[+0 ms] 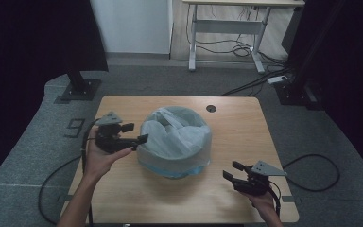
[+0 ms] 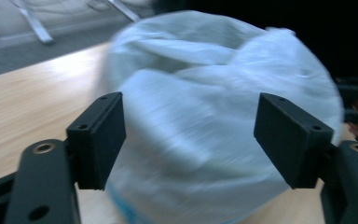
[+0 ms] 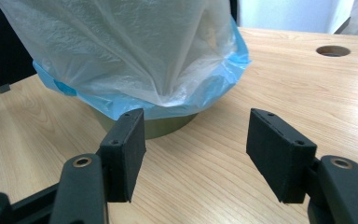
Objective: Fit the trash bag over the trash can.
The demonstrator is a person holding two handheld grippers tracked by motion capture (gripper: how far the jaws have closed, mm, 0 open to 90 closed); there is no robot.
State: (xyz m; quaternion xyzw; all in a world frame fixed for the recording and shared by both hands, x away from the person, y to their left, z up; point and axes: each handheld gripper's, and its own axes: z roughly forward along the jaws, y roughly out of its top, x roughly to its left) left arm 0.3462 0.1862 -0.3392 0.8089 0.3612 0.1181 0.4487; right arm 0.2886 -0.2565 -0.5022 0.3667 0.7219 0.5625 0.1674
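bag-lined bin, left tool beside, right tool apart

A grey carpet floor surrounds the wooden table. At twelve o'clock is a white wall; at one o'clock a desk frame with cables. Dark curtains hang at ten and two o'clock.

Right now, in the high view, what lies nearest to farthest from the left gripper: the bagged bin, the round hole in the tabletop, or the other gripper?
From the left gripper:
1. Bagged bin, just beside its jaws, mid-table.
2. Round hole, beyond the bin, toward the table's far edge.
3. Right gripper, across the bin, near the table's near right corner.
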